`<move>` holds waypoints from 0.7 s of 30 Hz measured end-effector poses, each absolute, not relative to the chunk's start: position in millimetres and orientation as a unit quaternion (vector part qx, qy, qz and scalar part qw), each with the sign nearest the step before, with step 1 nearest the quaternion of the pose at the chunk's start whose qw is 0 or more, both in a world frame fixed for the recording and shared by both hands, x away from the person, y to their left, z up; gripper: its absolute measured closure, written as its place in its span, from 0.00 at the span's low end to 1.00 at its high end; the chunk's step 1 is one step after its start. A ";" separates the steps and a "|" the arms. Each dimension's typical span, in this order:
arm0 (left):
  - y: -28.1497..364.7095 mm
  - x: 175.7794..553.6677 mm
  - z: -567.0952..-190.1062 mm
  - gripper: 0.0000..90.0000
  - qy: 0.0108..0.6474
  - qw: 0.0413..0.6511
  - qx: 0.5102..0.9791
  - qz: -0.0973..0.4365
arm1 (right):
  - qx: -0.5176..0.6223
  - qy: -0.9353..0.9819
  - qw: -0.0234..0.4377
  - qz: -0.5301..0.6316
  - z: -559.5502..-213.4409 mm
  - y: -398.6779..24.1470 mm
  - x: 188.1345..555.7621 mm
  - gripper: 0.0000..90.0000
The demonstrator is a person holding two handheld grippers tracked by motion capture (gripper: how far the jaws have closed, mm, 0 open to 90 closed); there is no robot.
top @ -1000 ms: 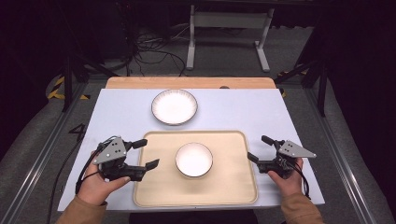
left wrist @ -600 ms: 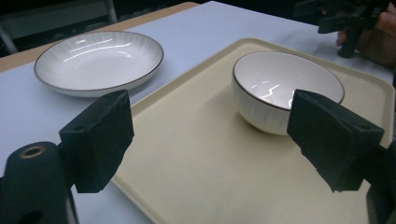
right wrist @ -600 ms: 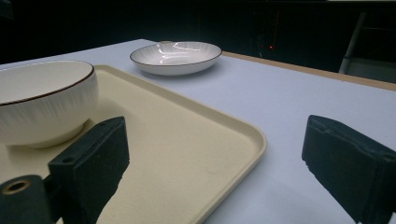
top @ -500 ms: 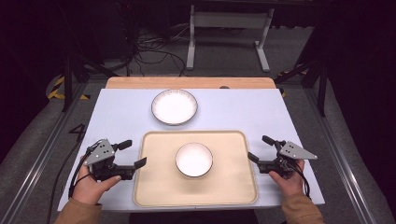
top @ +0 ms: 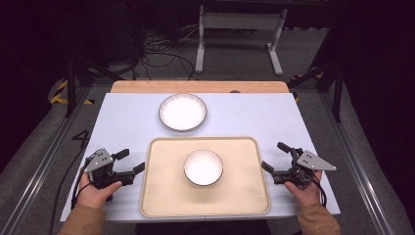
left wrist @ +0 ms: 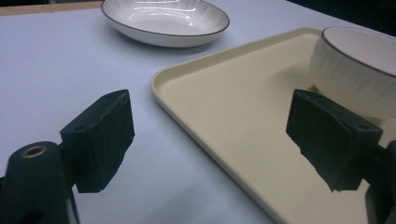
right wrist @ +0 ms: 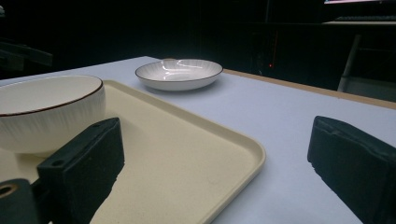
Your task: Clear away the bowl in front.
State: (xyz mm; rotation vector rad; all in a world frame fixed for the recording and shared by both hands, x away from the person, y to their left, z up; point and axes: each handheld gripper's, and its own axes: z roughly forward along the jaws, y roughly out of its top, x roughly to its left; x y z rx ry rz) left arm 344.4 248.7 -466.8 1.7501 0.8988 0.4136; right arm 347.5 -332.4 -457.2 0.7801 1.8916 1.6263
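A cream tray (top: 161, 196) lies on the white table top with a white ribbed bowl (top: 203, 167) at its middle. My left gripper (top: 131, 160) rests low just left of the tray, open; its jaws have just been opening and hold nothing. In the left gripper view (left wrist: 215, 140) the tray (left wrist: 224, 107) rim runs ahead between the jaws, with the bowl (left wrist: 359, 70) at the right. My right gripper (top: 274, 155) stands just right of the tray, open; its jaws have just opened wider, and nothing is between them (right wrist: 219, 163). The tray (right wrist: 187, 154) corner and bowl (right wrist: 46, 112) lie ahead.
A white plate with a dark rim (top: 183, 112) sits behind the tray, also seen as the plate (left wrist: 166, 21) and the plate (right wrist: 179, 73). A wooden strip (top: 195, 86) edges the table's far side. Dark floor, cables and a metal stand (top: 240, 29) lie beyond.
My left gripper has sunk and drawn back to the left, off the tray's left edge, down near the table. The right hand has kept its place.
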 end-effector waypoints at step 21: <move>251.9 332.2 -469.3 0.17 0.348 0.567 0.715 0.216 | 0.267 0.682 0.275 0.623 -459.4 -335.7 341.5 0.04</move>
